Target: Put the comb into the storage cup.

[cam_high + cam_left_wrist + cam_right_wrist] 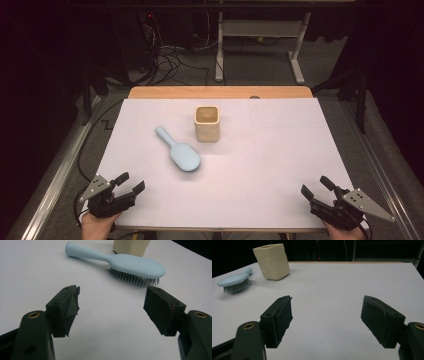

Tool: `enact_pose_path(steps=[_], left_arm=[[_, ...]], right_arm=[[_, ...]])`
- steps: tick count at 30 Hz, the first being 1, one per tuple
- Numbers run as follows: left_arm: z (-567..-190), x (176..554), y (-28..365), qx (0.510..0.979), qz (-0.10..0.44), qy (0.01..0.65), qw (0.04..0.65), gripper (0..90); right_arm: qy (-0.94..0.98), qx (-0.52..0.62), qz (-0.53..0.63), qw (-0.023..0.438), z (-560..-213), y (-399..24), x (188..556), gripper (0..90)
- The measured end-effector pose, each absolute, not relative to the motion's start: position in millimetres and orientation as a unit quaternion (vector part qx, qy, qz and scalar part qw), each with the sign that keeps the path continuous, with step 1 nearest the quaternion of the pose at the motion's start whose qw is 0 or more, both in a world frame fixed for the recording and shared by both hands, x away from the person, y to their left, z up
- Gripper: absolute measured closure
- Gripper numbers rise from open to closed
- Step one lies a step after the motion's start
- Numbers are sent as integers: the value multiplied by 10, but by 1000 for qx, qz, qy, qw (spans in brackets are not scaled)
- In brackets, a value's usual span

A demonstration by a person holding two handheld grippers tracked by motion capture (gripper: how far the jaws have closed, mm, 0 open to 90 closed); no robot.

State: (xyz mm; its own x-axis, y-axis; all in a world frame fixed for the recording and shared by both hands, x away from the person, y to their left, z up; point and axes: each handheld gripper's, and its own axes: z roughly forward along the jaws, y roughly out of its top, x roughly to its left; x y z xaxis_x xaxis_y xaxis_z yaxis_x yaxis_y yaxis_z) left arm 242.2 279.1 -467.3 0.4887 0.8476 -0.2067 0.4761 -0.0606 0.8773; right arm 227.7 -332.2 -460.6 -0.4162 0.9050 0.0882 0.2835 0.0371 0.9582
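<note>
A light blue hairbrush (179, 150) lies bristles down near the middle of the white table (280, 165), its handle pointing to the far left. Just behind it stands a cream square cup (207, 122), upright and open at the top. My left gripper (129, 183) rests at the near left corner, open with nothing between its jaws; the hairbrush (120, 263) lies a short way ahead of it. My right gripper (316, 187) sits at the near right corner, open and holding nothing. From there the cup (272, 261) and the hairbrush (235, 281) appear far off to the left.
The white sheet covers a wooden tabletop whose far edge (220, 92) shows bare. Behind the table stand a white desk frame (260, 45) and loose cables (170, 60) on the floor. Metal rails run along both sides of the table.
</note>
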Motion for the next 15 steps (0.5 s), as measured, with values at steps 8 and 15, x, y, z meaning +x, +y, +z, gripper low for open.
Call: enact_pose_path(steps=[8,15], left_arm=[[-4674,2413,2795,703,185,471,501,287],[-4667,2408,2792,703,185,470,501,288]], right_arm=[[658,452,525,295,-4602,-3311,2269,255],[657,452,525,297,-4604,-3313,2269,255]])
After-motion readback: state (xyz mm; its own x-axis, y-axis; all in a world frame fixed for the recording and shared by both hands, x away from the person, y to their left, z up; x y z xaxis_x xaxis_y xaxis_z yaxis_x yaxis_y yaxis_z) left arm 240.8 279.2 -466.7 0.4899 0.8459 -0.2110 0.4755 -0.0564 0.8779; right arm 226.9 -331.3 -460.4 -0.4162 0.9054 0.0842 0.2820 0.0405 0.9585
